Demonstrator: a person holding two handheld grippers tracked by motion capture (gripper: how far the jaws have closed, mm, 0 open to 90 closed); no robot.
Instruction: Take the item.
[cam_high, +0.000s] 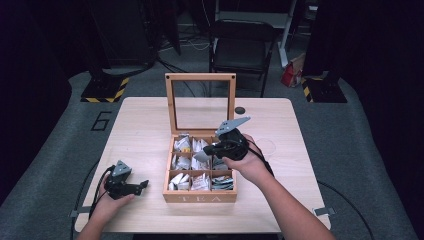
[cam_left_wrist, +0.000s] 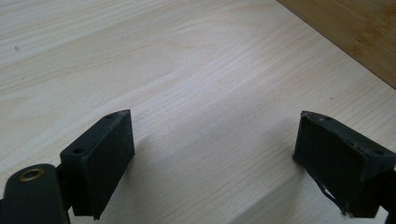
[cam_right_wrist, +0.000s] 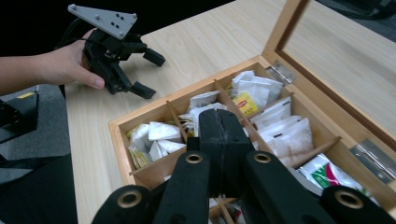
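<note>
Wooden tea box (cam_high: 200, 198) sits mid-surface (cam_high: 145, 125), lid upright, compartments full of sachets. Right claw (cam_high: 206, 150) hovers over the middle compartments, jaws pressed together; possibly pinching a sachet, hidden from view. Left claw (cam_high: 144, 184) rests left of the box, jaws wide, empty.

Your table (cam_high: 145, 130) is pale wood. On it sits the open tea box (cam_high: 200, 196), near the middle, and a small dark disc (cam_high: 240, 110) lies toward the far edge.
</note>
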